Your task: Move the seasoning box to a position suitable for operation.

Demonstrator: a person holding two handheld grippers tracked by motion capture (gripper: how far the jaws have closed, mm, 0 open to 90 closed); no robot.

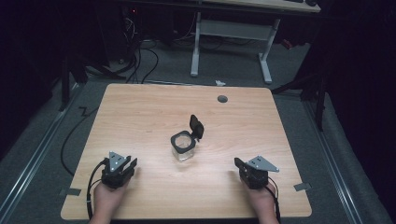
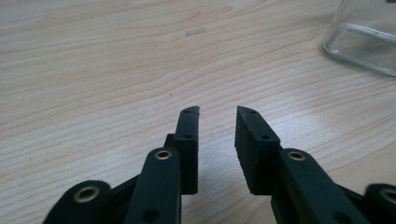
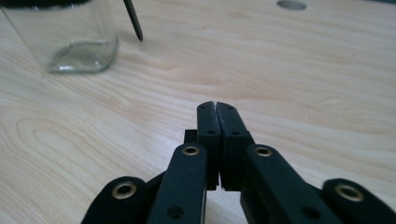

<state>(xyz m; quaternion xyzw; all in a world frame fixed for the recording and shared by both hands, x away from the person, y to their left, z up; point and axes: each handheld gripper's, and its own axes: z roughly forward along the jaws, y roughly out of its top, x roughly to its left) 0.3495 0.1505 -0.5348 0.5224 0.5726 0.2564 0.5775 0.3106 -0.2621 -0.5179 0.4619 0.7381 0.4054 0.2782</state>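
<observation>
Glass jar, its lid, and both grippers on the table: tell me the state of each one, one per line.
Glass jar: upright on the table, empty, open at the top.
Lid: flipped up, hanging at the jar's far rim, not closed.
Left gripper: jaws apart, holding nothing, short of the jar.
Right gripper: jaws pressed together, holding nothing, short of the jar.
Table: bare wood around the jar.

A lab: dark curtains, floor cables (image 1: 140,60), bare wooden table (image 1: 140,116).
</observation>
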